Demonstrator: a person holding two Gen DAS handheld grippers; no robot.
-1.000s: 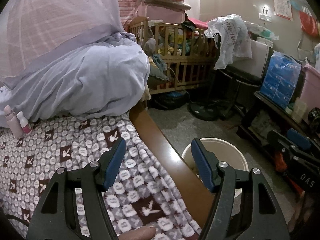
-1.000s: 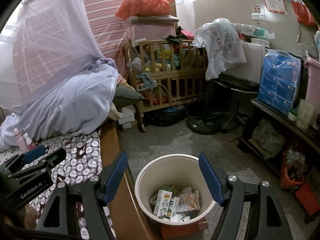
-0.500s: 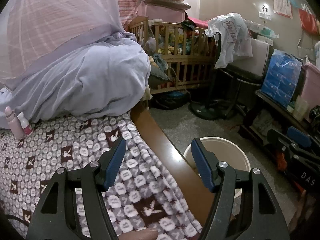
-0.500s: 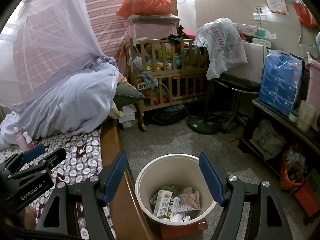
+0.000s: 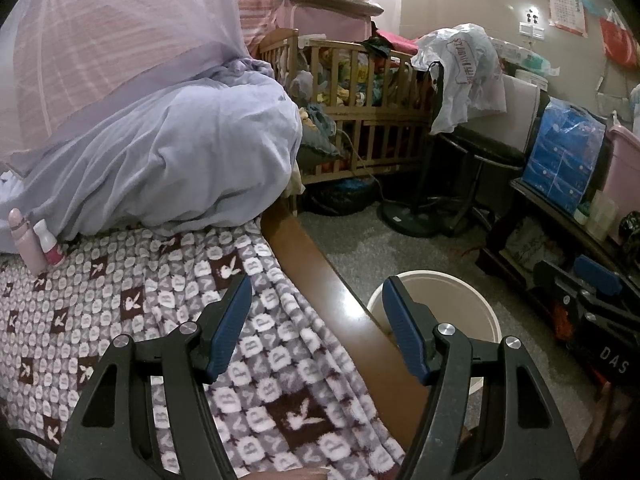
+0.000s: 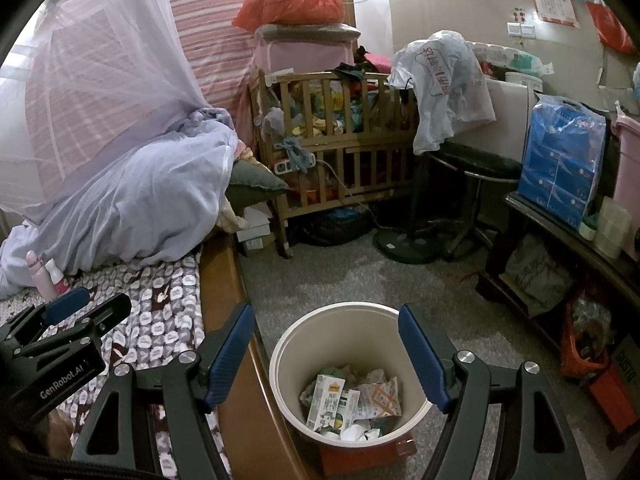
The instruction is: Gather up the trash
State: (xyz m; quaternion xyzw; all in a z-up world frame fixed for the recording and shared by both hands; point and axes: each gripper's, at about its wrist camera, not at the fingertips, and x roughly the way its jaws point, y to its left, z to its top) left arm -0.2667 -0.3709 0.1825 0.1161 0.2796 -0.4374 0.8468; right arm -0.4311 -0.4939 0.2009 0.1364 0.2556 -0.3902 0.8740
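Observation:
A cream bin (image 6: pixel 352 320) stands on the floor beside the bed, holding a milk carton (image 6: pixel 325 400) and crumpled wrappers (image 6: pixel 380 398). My right gripper (image 6: pixel 326 354) hangs open above the bin, with nothing between its blue pads. My left gripper (image 5: pixel 316 326) is open too, over the patterned blanket (image 5: pixel 120 308) and the wooden bed rail (image 5: pixel 320 280); it holds nothing. The bin (image 5: pixel 460 292) shows partly behind the left gripper's right finger. Two small pink bottles (image 5: pixel 36 240) lie on the bed against the lilac bedding. The left gripper (image 6: pixel 60 320) also appears at the left of the right wrist view.
A lilac duvet (image 5: pixel 168 160) and mosquito net (image 5: pixel 100 40) fill the bed's far end. A wooden crib (image 6: pixel 340 148) full of clothes, a black stool (image 6: pixel 476 168), a fan base (image 6: pixel 408 246) and a low shelf (image 6: pixel 560 232) with blue tissue packs (image 6: pixel 560 160) ring the grey floor.

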